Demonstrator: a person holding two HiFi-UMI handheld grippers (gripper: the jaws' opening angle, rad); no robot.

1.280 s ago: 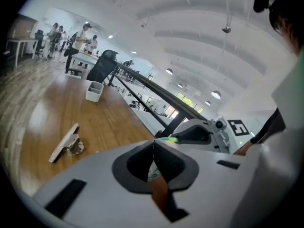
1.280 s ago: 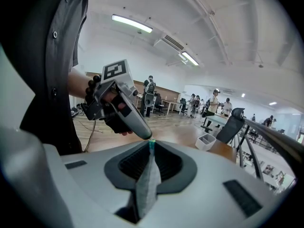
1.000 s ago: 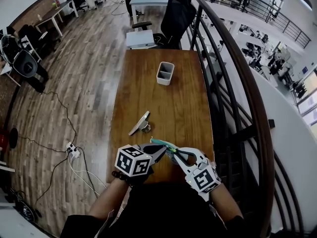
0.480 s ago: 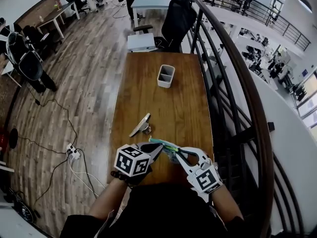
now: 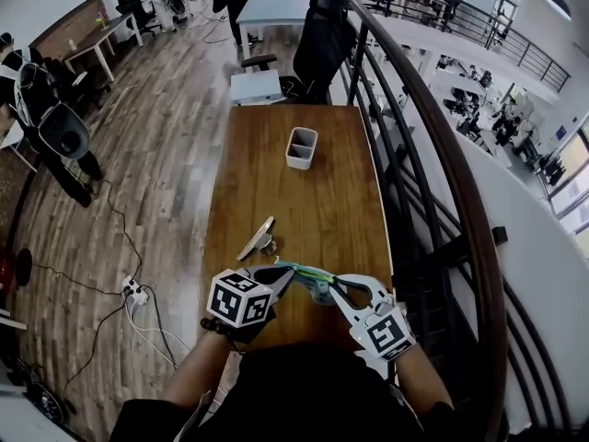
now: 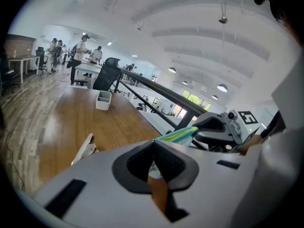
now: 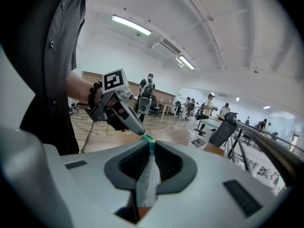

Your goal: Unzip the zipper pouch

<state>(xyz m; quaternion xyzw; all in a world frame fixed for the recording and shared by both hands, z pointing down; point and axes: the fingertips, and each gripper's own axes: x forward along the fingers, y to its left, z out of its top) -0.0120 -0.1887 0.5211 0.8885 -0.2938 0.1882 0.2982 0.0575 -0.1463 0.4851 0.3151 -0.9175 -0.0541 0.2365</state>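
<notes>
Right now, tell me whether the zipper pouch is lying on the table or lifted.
Lifted: the zipper pouch is gripped between left gripper and right gripper, above the table.

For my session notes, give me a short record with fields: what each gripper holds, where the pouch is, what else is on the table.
Left gripper: fingers shut on one end of the zipper pouch
Right gripper: fingers shut on the pouch's fabric, other end
Pouch: held between both, over the wooden table's near end
Zipper: state cannot be told
Also on table: two-compartment holder, far end; clip-like metal object, nearer
</notes>
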